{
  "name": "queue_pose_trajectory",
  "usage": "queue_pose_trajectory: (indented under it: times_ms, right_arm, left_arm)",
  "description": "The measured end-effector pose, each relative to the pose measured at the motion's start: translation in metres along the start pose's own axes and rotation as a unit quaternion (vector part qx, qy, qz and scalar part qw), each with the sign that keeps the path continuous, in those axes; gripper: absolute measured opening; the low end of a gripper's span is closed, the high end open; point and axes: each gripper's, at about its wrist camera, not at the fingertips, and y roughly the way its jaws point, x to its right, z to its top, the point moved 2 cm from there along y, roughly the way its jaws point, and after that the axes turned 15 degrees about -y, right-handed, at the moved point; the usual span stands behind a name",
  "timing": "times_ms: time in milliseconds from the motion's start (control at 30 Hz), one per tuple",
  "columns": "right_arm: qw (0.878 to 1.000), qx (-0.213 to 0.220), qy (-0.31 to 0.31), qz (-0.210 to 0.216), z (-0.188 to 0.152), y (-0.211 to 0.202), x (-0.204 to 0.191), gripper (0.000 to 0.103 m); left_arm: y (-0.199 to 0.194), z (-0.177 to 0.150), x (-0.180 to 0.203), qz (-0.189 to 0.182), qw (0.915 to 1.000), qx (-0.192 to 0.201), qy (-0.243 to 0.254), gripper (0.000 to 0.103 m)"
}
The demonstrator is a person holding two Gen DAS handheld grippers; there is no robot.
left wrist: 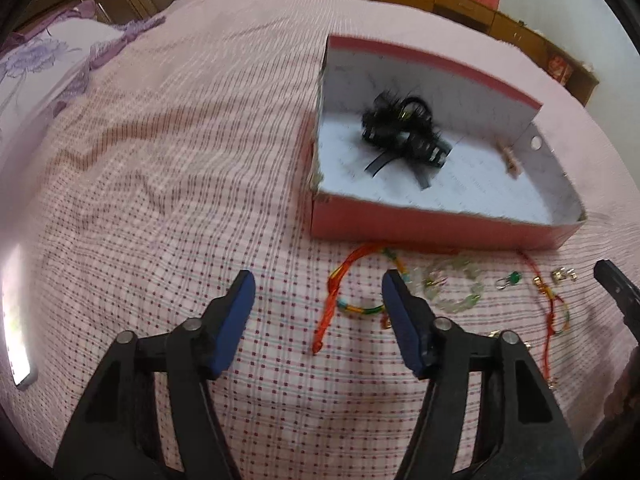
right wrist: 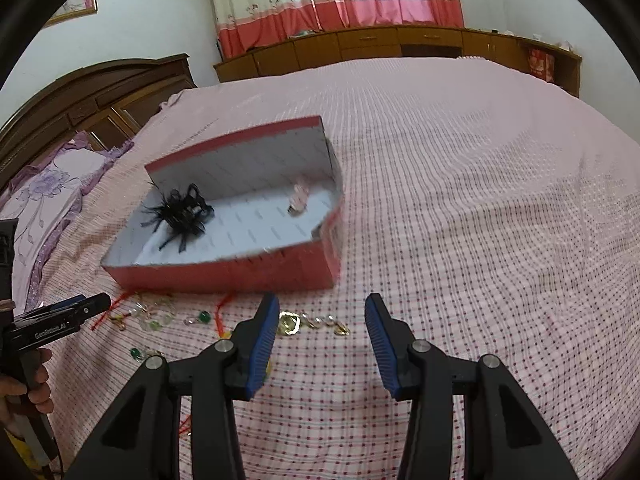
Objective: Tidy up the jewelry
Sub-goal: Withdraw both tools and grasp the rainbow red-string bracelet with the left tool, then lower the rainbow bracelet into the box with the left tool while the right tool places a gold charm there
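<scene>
A red box [left wrist: 420, 228] with a white inside lies on the pink checked bed; it also shows in the right wrist view [right wrist: 240, 272]. A black feathered hair clip [left wrist: 404, 132] [right wrist: 184, 212] and a small pink clip [left wrist: 510, 160] [right wrist: 299, 198] lie in it. In front of the box lie a red corded bead bracelet [left wrist: 352, 284], a clear bead bracelet [left wrist: 456, 284], a green stone piece [left wrist: 510, 279] and a gold chain [right wrist: 312, 324]. My left gripper [left wrist: 318, 296] is open and empty just left of the red bracelet. My right gripper [right wrist: 322, 320] is open and empty above the gold chain.
A purple flowered pillow [left wrist: 44, 64] lies at the bed's head. A wooden headboard [right wrist: 92, 92] and low wooden cabinets [right wrist: 400, 46] stand beyond the bed. The left gripper's fingers [right wrist: 60, 316] and the hand that holds them show at the left of the right wrist view.
</scene>
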Motion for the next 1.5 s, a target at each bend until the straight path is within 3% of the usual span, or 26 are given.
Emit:
queue_pose_trajectory:
  times_ms: [133,567,733,833,900,1000,1500]
  right_arm:
    - [1.0,-0.008,-0.002,-0.003,-0.005,0.006,0.001,0.048]
    - [0.999,-0.038,-0.004,-0.012,-0.018,0.032,0.006,0.048]
    - [0.999,-0.046,-0.021,-0.013,-0.018,0.042,0.001,0.049]
    - [0.998,-0.05,-0.033,-0.012,-0.017,0.046,-0.003,0.042]
    - [0.998,-0.05,-0.042,-0.005,-0.017,0.048,-0.006,0.027]
    - [0.998,-0.05,-0.049,-0.001,-0.017,0.049,-0.008,0.012]
    - [0.999,0.003,-0.035,0.009,-0.022,0.006,-0.01,0.007]
  left_arm:
    - [0.015,-0.003,-0.003,0.011,0.9999,-0.013,-0.001,0.048]
    - [0.035,-0.006,0.003,0.03,0.9994,-0.001,0.018,0.038]
    - [0.04,-0.011,0.01,0.024,0.9993,0.002,0.029,0.023]
    - [0.034,-0.015,0.016,0.022,0.999,0.005,0.039,0.011]
    - [0.033,-0.019,0.021,0.019,0.9989,0.005,0.043,0.002]
    - [0.032,-0.021,0.026,0.018,0.9988,0.007,0.045,0.0]
    - [-0.015,-0.033,0.015,-0.047,0.9986,0.021,0.012,0.0]
